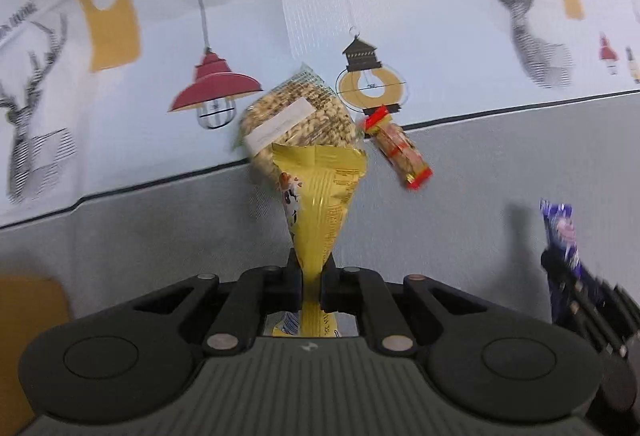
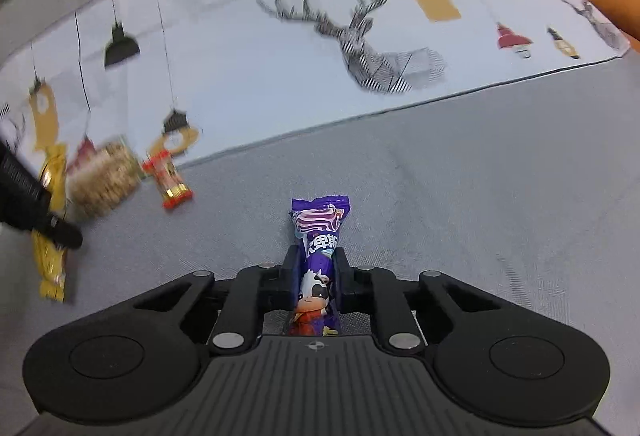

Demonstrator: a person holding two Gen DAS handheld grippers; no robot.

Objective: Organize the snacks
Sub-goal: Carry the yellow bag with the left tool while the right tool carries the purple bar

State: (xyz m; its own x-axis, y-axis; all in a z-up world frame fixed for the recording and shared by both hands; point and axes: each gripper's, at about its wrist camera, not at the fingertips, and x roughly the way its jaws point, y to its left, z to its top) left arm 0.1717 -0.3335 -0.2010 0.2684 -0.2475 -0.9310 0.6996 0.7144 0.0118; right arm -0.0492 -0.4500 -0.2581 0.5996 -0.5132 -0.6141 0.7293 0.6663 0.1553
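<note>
Two wrappers held aloft: left gripper (image 1: pixel 311 276) clenched on crinkly yellow foil packet (image 1: pixel 320 191), right gripper (image 2: pixel 316 268) clenched on glossy purple candy wrapper (image 2: pixel 318 236). Could slip from thin pinches; could knock clear peanut bag (image 1: pixel 296 119) just beyond.

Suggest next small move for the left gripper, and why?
Probably carry the yellow snack packet forward and set it beside the peanut bag and red-ended packet: the left gripper is shut on it, and those snacks already lie grouped just ahead.
</note>
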